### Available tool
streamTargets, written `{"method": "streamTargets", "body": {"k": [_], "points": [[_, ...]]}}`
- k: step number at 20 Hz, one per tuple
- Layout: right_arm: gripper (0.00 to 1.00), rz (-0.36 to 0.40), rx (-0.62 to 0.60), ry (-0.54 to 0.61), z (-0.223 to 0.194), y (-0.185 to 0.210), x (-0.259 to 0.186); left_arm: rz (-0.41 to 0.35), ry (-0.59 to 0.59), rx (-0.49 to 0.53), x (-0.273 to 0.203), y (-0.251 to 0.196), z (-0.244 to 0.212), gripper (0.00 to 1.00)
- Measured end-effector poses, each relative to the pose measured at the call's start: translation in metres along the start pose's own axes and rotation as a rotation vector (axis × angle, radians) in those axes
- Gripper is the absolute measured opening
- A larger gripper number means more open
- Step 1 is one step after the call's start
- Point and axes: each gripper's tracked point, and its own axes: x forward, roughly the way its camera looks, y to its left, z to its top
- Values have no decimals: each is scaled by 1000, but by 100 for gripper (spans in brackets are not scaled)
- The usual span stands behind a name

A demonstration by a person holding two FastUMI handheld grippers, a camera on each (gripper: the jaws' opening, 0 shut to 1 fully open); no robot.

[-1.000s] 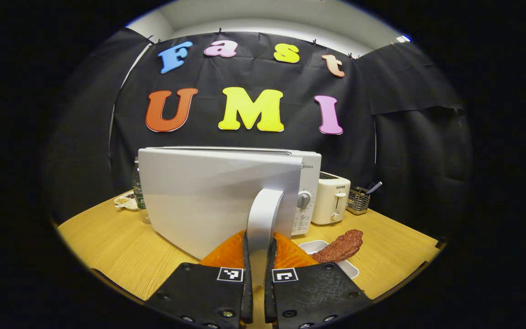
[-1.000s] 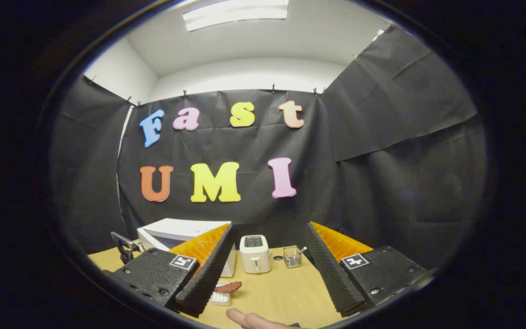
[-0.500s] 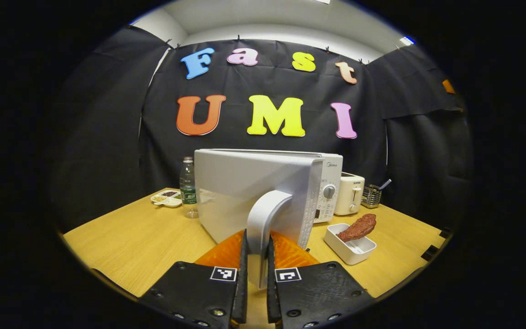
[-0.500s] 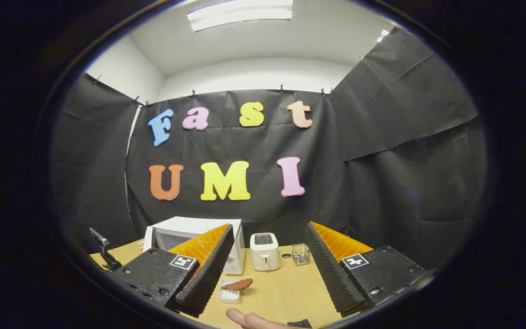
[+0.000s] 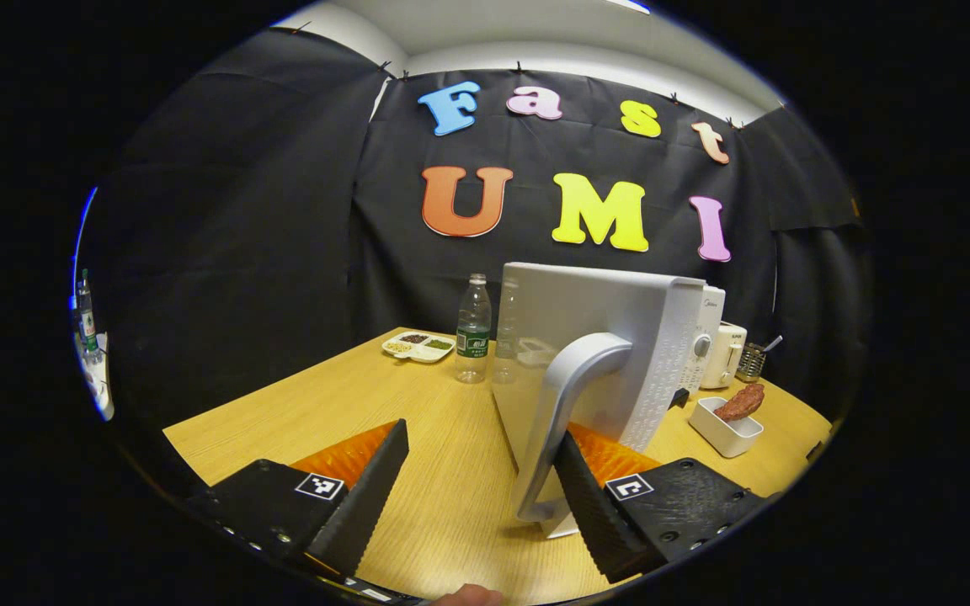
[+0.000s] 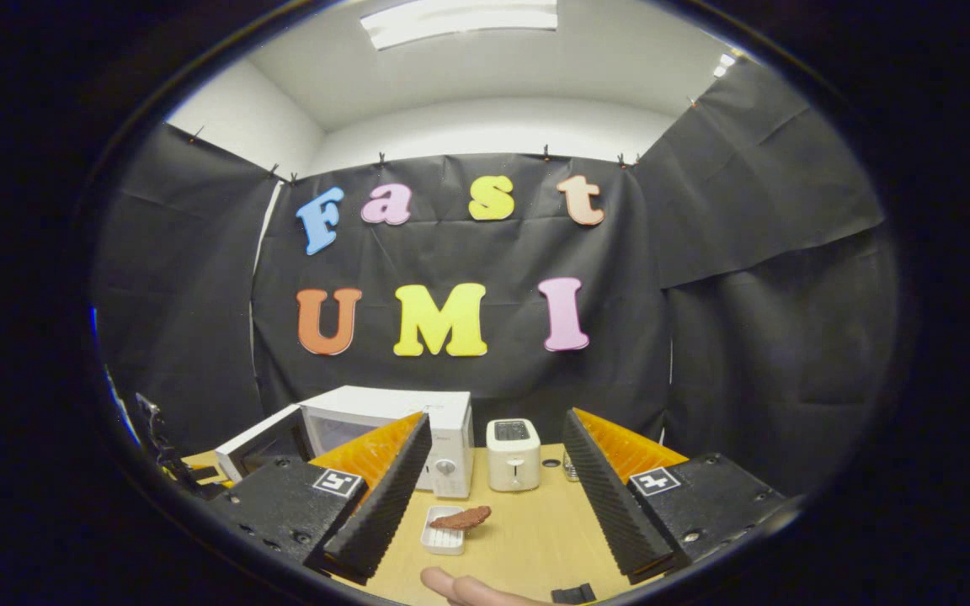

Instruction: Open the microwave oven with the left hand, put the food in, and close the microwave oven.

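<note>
White microwave oven (image 6: 418, 429) at far side of wooden table, door (image 5: 594, 353) swung wide open, curved grey handle (image 5: 565, 412) on its edge; food (image 6: 461, 518), a brown reddish meat piece, lies across small white tray (image 6: 439, 541) near the oven's front right.

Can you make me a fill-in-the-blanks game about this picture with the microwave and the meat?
1. The door of the white microwave oven is swung ____.
2. The brown slab of meat lies across a small white ____.
3. The left gripper has its fingers spread ____, beside the curved grey door handle.
4. The clear plastic water bottle stands on the wooden ____.

Missing words: open; tray; open; table
</note>
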Motion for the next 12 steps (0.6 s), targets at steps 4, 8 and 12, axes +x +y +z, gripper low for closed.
{"method": "streamTargets", "body": {"k": [4, 8, 12], "points": [[100, 9, -7, 44, -17, 8, 11, -72, -46, 54, -4, -3, 10, 98], [100, 17, 9, 89, -28, 13, 18, -93, -52, -19, -6, 8, 6, 97], [100, 16, 15, 104, -31, 14, 19, -36, -45, -23, -14, 39, 6, 97]]}}
